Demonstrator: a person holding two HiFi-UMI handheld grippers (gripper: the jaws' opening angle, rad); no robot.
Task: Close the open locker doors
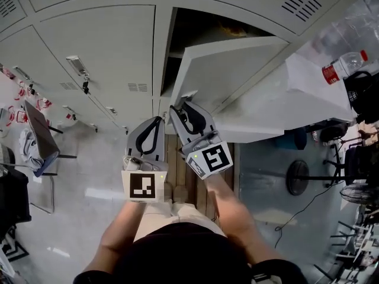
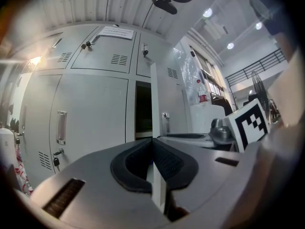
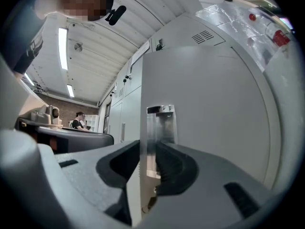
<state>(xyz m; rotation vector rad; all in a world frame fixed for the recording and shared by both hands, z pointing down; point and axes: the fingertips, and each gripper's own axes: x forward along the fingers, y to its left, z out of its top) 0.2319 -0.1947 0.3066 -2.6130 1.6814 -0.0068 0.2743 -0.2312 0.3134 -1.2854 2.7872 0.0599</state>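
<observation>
R gripper [image 3: 148, 149] jaws clamp the free edge of the open locker door [image 1: 231, 70] at its handle [image 3: 161, 125], prob. to swing it shut. Door stands wide out from the locker opening [image 1: 201, 31]. L gripper [image 2: 152, 149] sits just beside, jaws together w/ nothing held, likely idle.

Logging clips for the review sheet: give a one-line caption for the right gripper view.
Right claw clamped on the edge of the open locker door, at its handle.

grey grippers [image 1: 156, 120] [image 1: 179, 107], black pads [image 2: 131, 168], marker cubes [image 1: 145, 185]
</observation>
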